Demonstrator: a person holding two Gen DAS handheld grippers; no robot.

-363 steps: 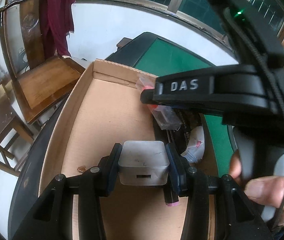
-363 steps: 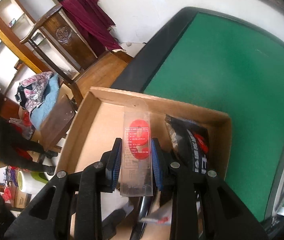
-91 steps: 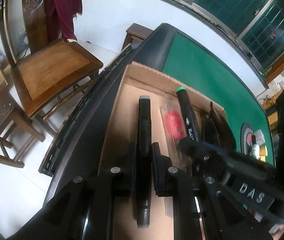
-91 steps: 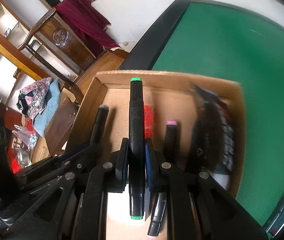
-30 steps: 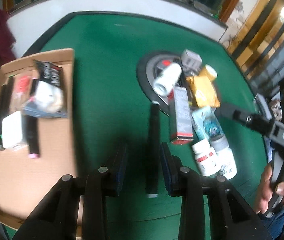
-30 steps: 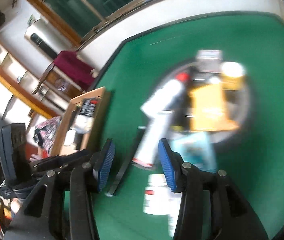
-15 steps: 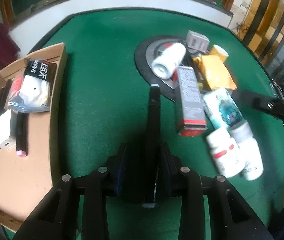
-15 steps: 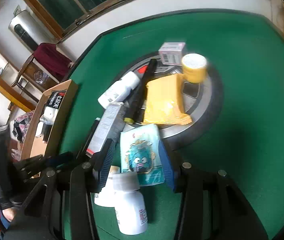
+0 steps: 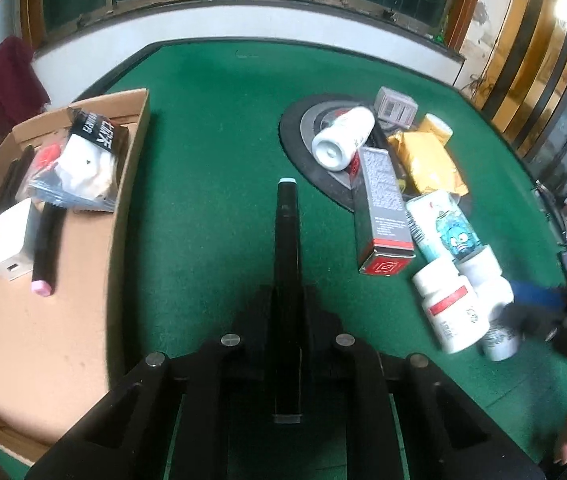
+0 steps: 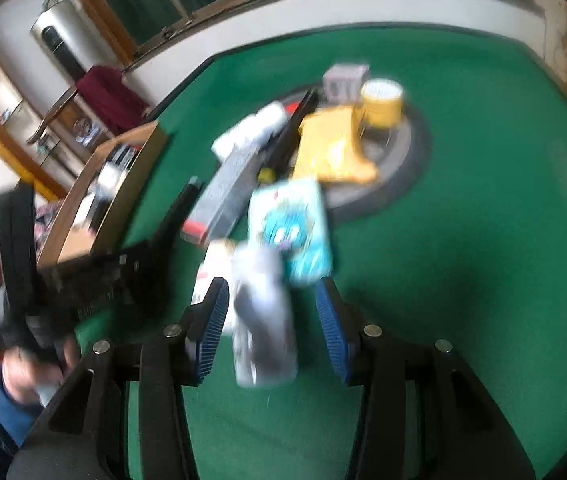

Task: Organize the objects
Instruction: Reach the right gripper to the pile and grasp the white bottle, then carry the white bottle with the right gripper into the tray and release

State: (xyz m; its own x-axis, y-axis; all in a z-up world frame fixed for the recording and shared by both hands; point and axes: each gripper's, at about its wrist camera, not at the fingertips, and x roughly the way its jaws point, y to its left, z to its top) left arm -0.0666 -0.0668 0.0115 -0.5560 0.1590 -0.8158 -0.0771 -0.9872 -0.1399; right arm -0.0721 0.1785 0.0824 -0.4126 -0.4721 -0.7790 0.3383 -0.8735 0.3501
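A black marker with a pale blue tip lies along the green felt, pointing away from me. My left gripper is down over its near half; its jaws are closing and the pads press the barrel. In the blurred right wrist view, my right gripper stands open, its blue pads either side of a white bottle with gaps on both sides. The cardboard box at the left holds a white charger, a pink-tipped marker and a bagged item.
Right of the marker lie a grey and red carton, a cartoon packet, a yellow pouch and two white bottles. Another white bottle lies on a black round disc. Bare felt separates box and marker.
The left jaws have closed in onto the marker and the left gripper has sunk slightly. The right gripper has swung from the cartoon packet down over the white bottle.
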